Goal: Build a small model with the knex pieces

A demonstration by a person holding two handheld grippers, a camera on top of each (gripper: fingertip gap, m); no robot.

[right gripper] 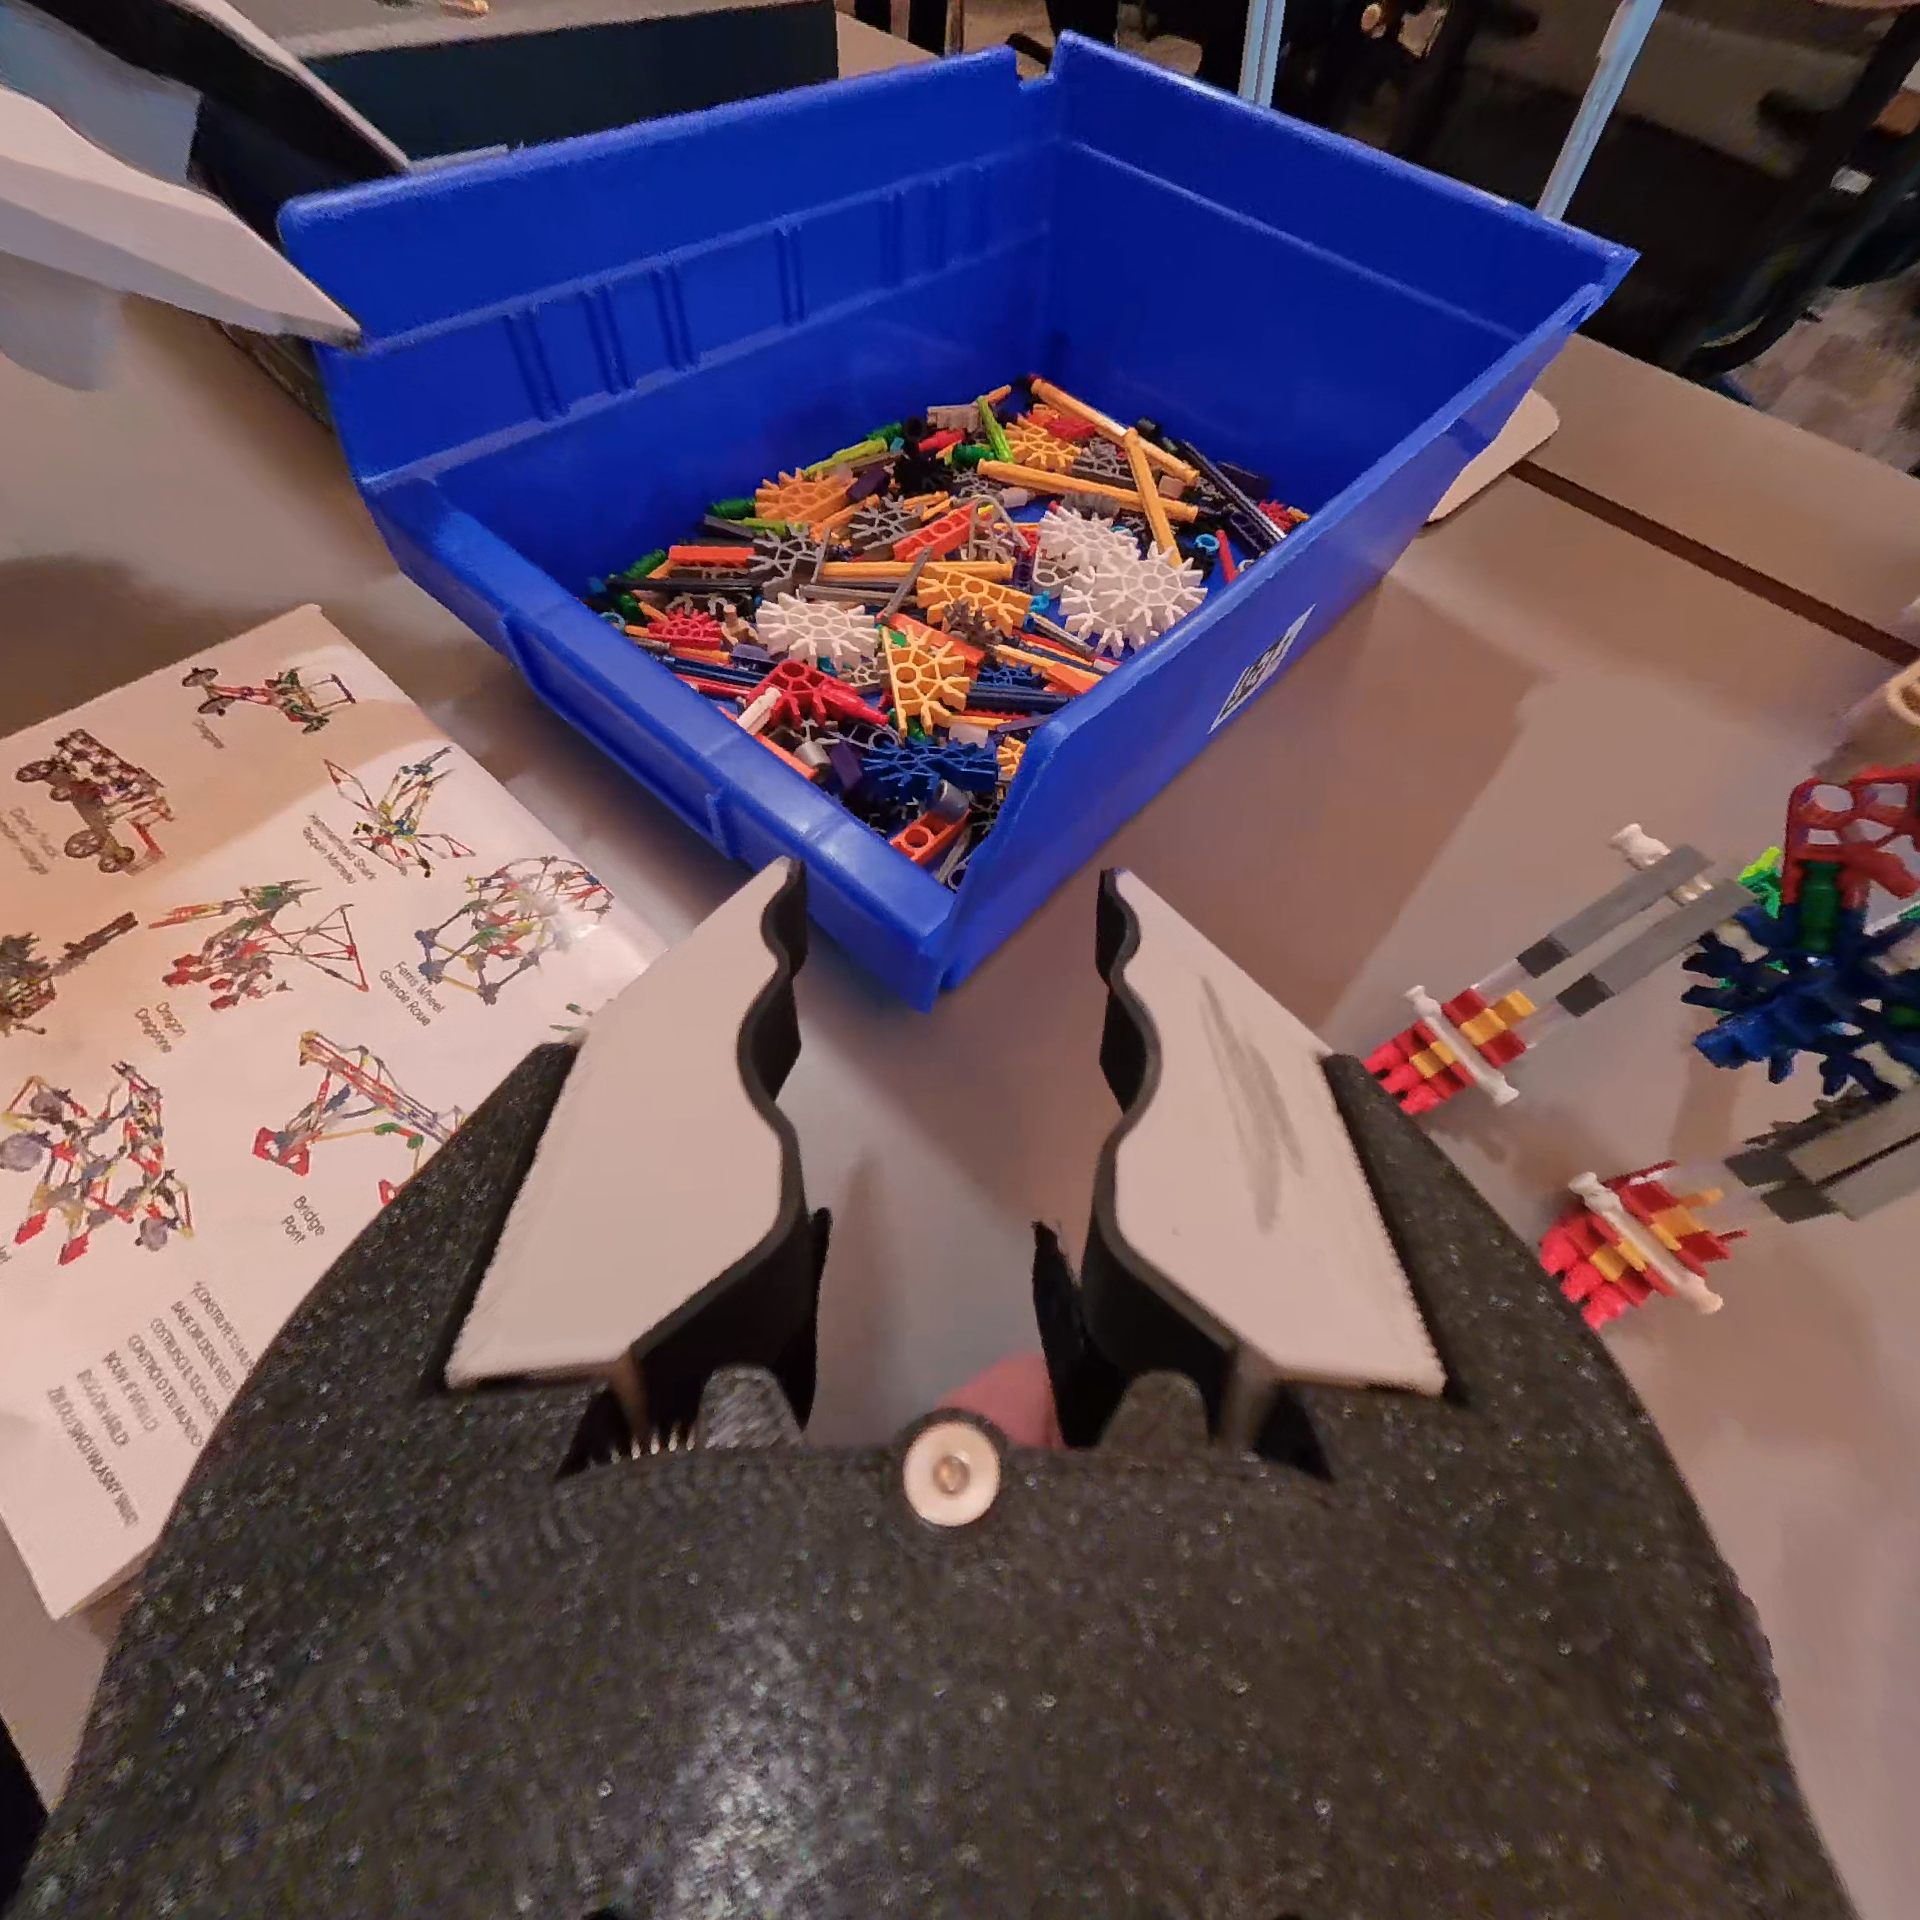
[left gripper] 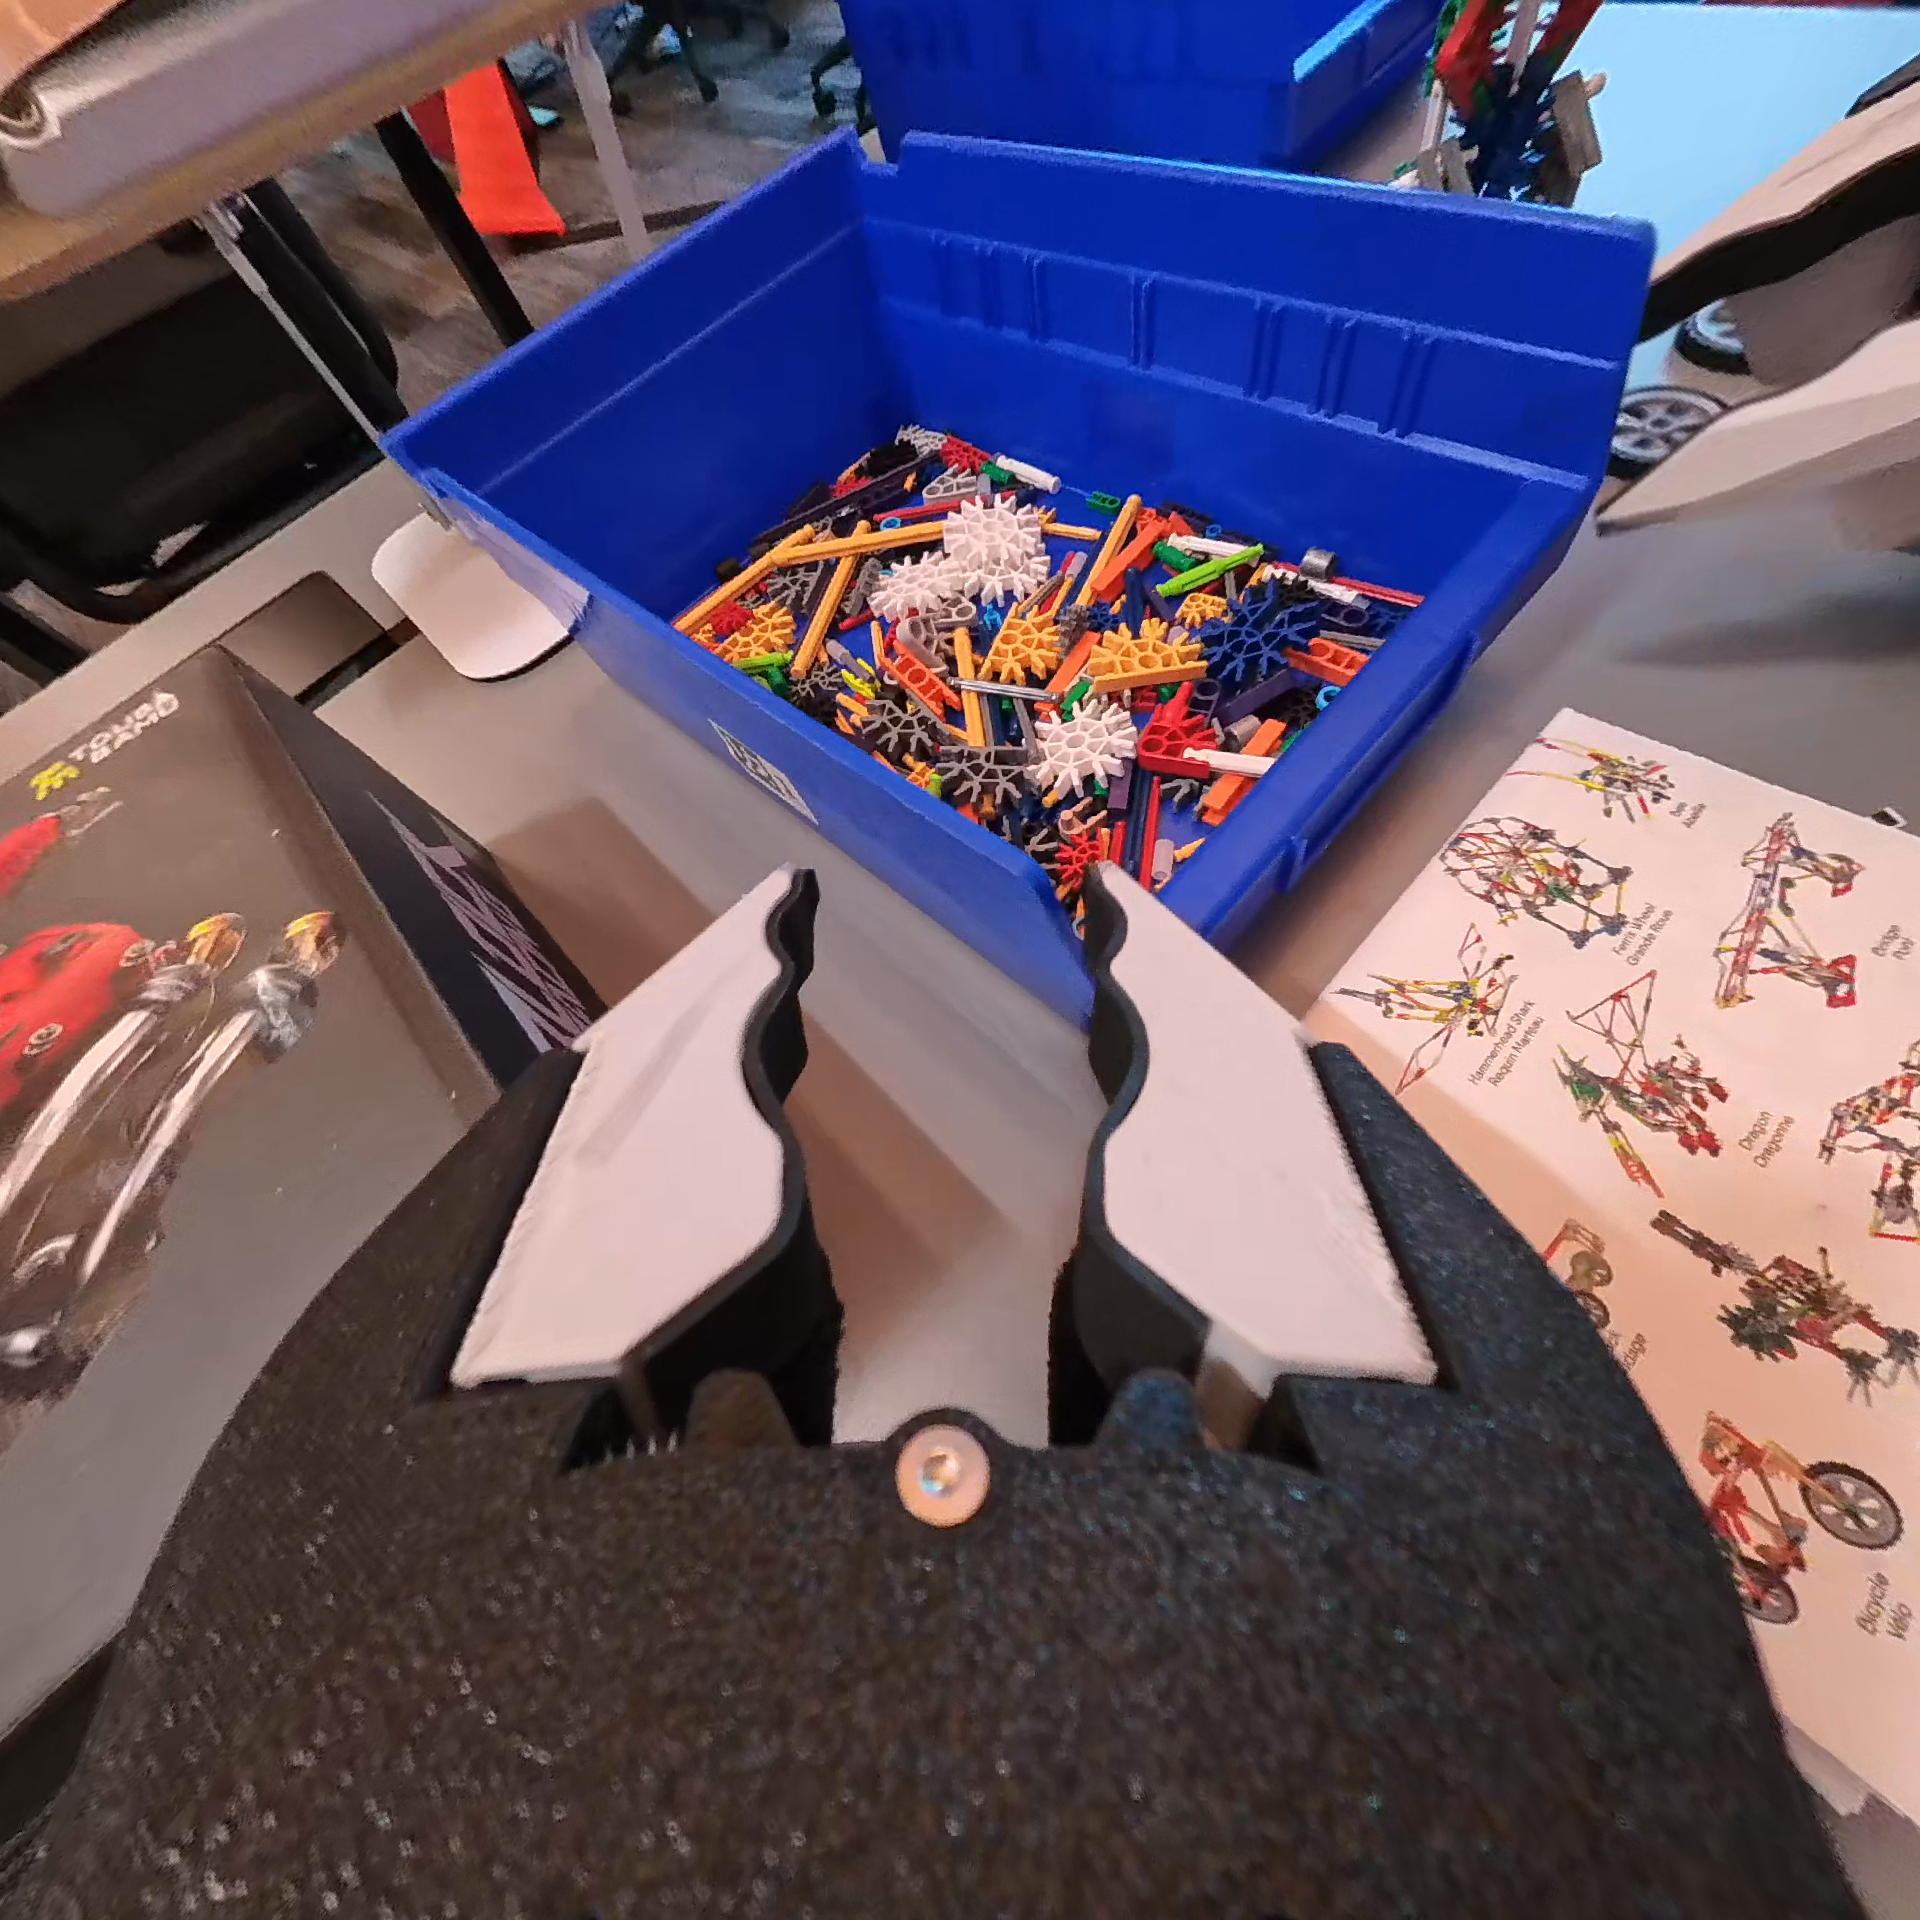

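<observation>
The left tongs (left gripper: 951,894) hang with their jaws spread apart and nothing between them, just over the near corner of a blue plastic bin (left gripper: 727,416) standing on the grey counter (left gripper: 675,790). The bin's floor is strewn with loose construction-toy rods and connectors (left gripper: 1039,644). A dark printed box (left gripper: 208,987) lies to their left, an illustrated instruction sheet (left gripper: 1662,1039) to their right. The right tongs (right gripper: 951,894) are likewise spread and empty, just short of the same bin (right gripper: 1299,312), with the sheet (right gripper: 208,935) on their left and a partly built model (right gripper: 1766,997) on their right.
</observation>
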